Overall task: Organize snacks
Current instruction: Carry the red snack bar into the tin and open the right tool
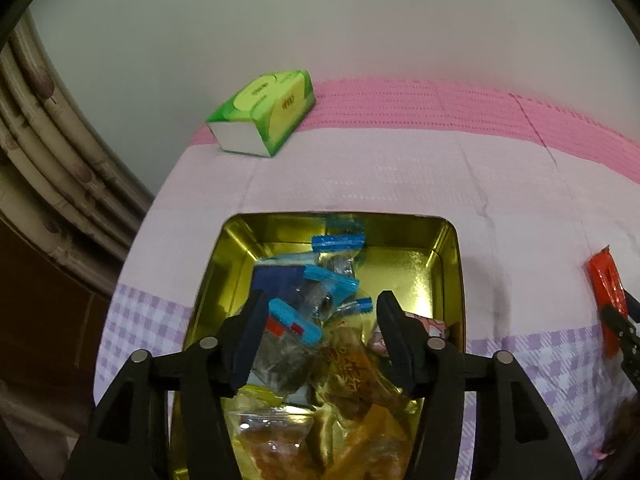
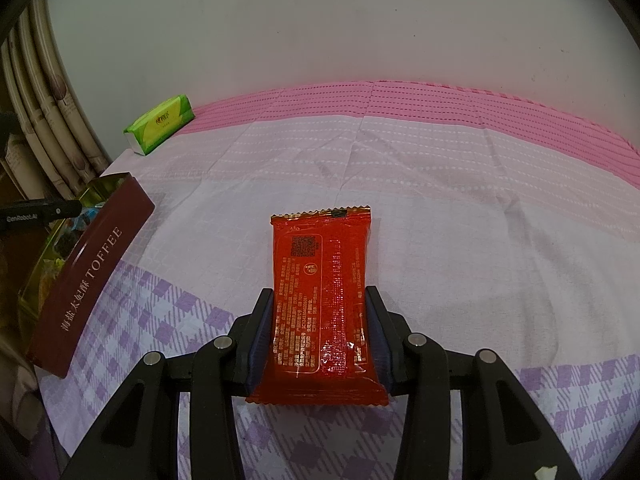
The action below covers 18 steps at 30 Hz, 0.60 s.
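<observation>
A gold-lined toffee tin [image 1: 424, 264] sits on the cloth-covered table, holding several small snack packets with blue seals [image 1: 320, 276] and amber wrapped sweets [image 1: 352, 376]. My left gripper [image 1: 320, 308] hangs open just above the tin's contents, empty. My right gripper [image 2: 320, 300] is shut on a red snack packet [image 2: 320, 280], held above the cloth to the right of the tin. The tin's maroon side [image 2: 92, 280] shows at the left of the right wrist view. The red packet [image 1: 606, 288] shows at the right edge of the left wrist view.
A green tissue pack [image 1: 264, 114] lies at the table's far left corner, also in the right wrist view [image 2: 160, 122]. The cloth [image 2: 460, 200] is pink, white and purple check. A wall stands behind; curtains [image 1: 36, 128] hang at left.
</observation>
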Tool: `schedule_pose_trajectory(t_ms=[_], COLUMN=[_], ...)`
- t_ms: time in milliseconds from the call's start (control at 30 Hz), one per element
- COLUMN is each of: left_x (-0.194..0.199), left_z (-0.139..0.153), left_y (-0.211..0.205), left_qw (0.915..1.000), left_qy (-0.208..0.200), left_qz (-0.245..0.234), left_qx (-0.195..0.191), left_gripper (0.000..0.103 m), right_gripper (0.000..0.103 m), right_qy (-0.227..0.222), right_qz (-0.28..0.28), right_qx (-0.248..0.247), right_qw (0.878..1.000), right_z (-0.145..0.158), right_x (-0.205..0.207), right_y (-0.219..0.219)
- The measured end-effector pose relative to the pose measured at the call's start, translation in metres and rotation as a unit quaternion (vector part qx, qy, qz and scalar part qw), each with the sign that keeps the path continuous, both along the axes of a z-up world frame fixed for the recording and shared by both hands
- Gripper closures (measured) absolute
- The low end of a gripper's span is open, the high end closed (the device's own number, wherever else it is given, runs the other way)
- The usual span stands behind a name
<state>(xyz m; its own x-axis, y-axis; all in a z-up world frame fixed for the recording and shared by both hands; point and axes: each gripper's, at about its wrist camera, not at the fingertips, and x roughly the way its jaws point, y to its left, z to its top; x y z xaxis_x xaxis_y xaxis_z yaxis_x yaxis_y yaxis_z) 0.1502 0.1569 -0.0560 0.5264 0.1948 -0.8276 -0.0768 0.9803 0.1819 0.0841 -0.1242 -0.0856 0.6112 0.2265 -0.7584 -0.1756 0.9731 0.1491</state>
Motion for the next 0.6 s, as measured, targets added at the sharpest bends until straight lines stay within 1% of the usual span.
schedule_pose_trajectory(t_ms=[133, 300, 433, 500, 600], left_x=[-0.003, -0.014, -0.023, -0.029, -0.041], left_z=[0.006, 0.018, 0.030, 0.035, 0.041], left_y=[0.008, 0.018, 0.021, 0.024, 0.031], left_qw=[0.9999, 0.9990, 0.9985, 0.9983, 0.9975], left_qy=[0.002, 0.006, -0.003, -0.002, 0.000], left_qz=[0.012, 0.034, 0.049, 0.055, 0.065], left_qx=[-0.004, -0.030, -0.022, -0.019, -0.028], left_gripper=[0.045, 0.045, 0.045, 0.045, 0.045], right_gripper=[0.062, 0.062, 0.062, 0.062, 0.063], right_qy=[0.000, 0.000, 0.004, 0.014, 0.025], right_qz=[0.000, 0.000, 0.000, -0.004, -0.007], right_qx=[0.000, 0.001, -0.003, 0.012, 0.034], right_qw=[1.000, 1.000, 1.000, 1.000, 0.999], right_z=[0.000, 0.000, 0.001, 0.002, 0.005], right_x=[0.000, 0.000, 0.001, 0.001, -0.002], right_y=[0.001, 0.000, 0.001, -0.002, -0.003])
